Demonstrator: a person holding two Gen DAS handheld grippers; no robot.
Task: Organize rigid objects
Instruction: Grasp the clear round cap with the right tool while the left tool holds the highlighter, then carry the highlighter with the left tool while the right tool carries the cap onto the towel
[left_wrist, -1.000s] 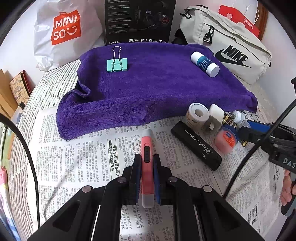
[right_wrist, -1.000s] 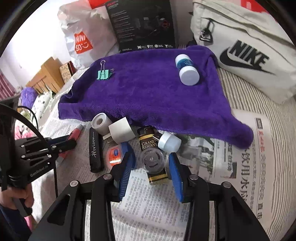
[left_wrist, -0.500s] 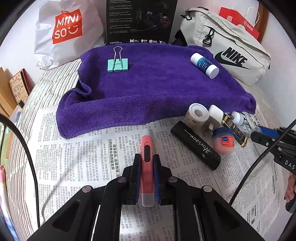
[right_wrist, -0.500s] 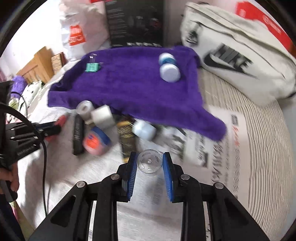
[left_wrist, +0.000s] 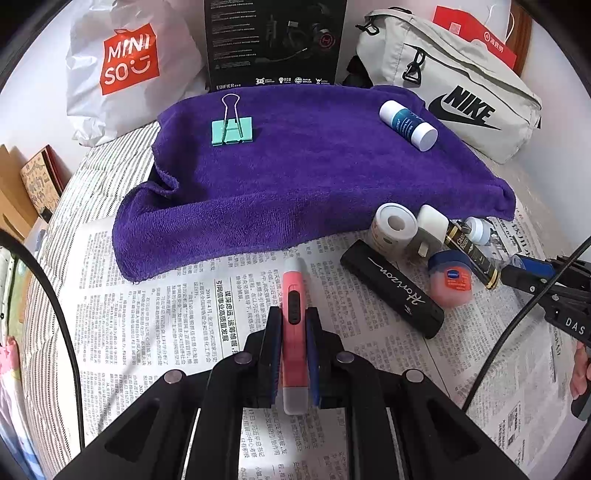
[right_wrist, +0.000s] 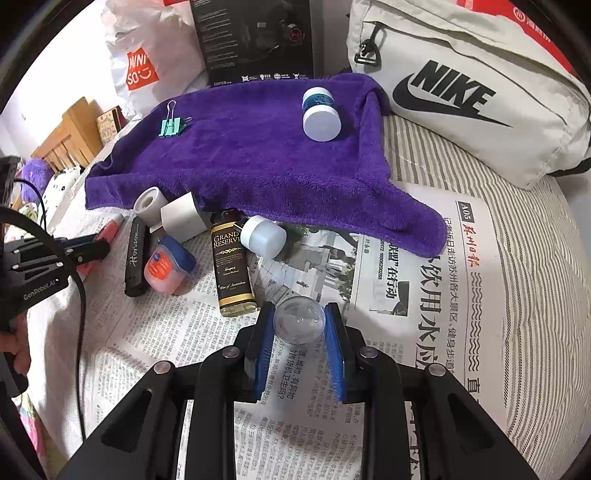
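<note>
My left gripper is shut on a pink utility knife, held over the newspaper in front of the purple towel. My right gripper is shut on a small clear plastic cup, held above the newspaper right of the dark Grand Reserve bottle. On the towel lie a green binder clip and a white and blue bottle. At the towel's near edge sit a tape roll, a white block, a black Horizon case, a red Vaseline jar and a small white-capped bottle.
Behind the towel stand a Miniso bag, a black Edifier box and a grey Nike bag. Newspaper covers the striped bedding. Wooden furniture is at the left in the right wrist view.
My right gripper closed on the clear cup, lifted it off the dark bottle and drew back to the right. The left gripper stayed nearly still with the knife.
</note>
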